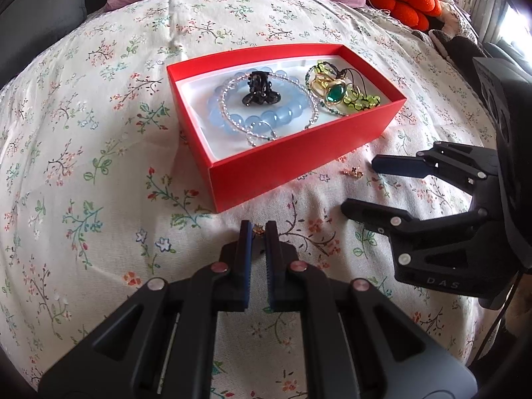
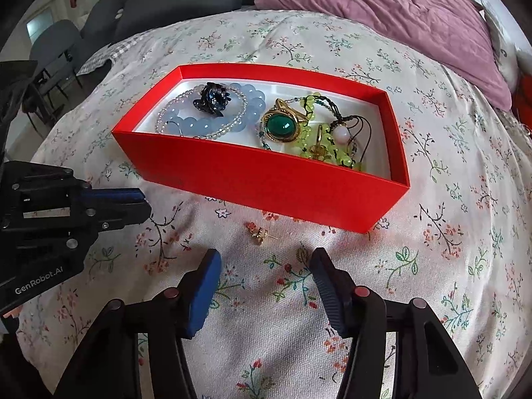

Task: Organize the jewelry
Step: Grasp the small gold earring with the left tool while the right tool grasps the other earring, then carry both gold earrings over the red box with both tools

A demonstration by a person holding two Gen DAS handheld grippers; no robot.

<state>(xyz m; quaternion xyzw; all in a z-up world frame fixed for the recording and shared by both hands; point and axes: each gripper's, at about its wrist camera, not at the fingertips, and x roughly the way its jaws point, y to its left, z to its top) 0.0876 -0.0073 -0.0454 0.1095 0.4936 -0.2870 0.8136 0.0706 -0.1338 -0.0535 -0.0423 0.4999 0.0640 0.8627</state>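
A red box sits on the floral bedspread, holding a blue bead bracelet, a black flower clip, a green-stone gold piece and green beads. My left gripper is shut on a small gold earring just in front of the box. A second gold earring lies on the bedspread. My right gripper is open just behind it.
A purple pillow lies beyond the box. An orange plush sits at the far right. Grey chairs stand past the bed's left edge.
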